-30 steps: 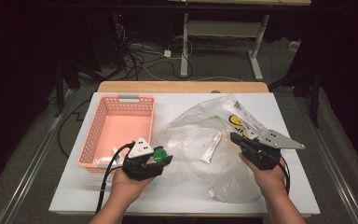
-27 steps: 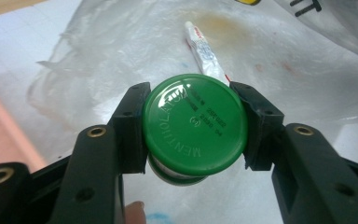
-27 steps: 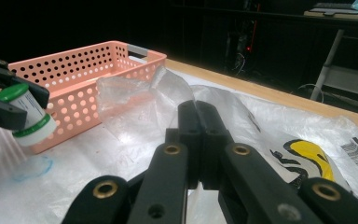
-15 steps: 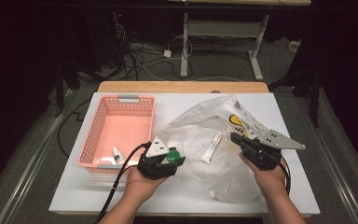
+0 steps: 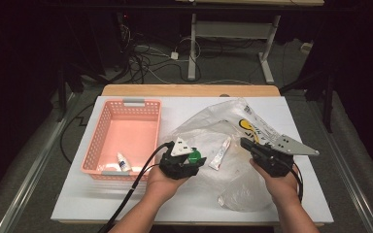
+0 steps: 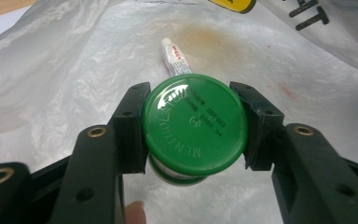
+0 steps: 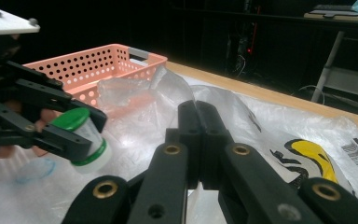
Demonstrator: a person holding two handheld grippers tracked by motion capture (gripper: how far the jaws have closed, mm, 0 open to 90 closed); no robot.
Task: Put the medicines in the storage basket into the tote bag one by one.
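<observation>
Looking down from the high view, the left claw (image 5: 188,160) sits over the near left part of a clear plastic bag (image 5: 233,145) spread on the white bench (image 5: 126,204), with a green-lidded jar (image 5: 194,156) caught at its tip; the pink basket (image 5: 121,136) stands just to its left, a small white bottle (image 5: 123,162) lying in the near end, and a white tube (image 5: 220,153) rests on the bag between the two hands. The right claw (image 5: 252,145) is over the bag's right side, close to the yellow print. In the left gripper view the two black jaws press on opposite sides of the green lid — the jar (image 6: 195,126) is clamped firmly, held up off the crinkled bag (image 6: 51,70), and the white tube (image 6: 176,59) lies on the plastic just beyond it. In the right gripper view the claw's own jaws stand pressed together, side by side, with a fold of bag film seeming to be nipped between them — though the pinch itself is hard to make out. Farther off on the left, the left claw (image 7: 81,133) holds the jar (image 7: 85,135) tilted above the bag (image 7: 261,126), and the basket (image 7: 98,70) stands behind it on the bench.
</observation>
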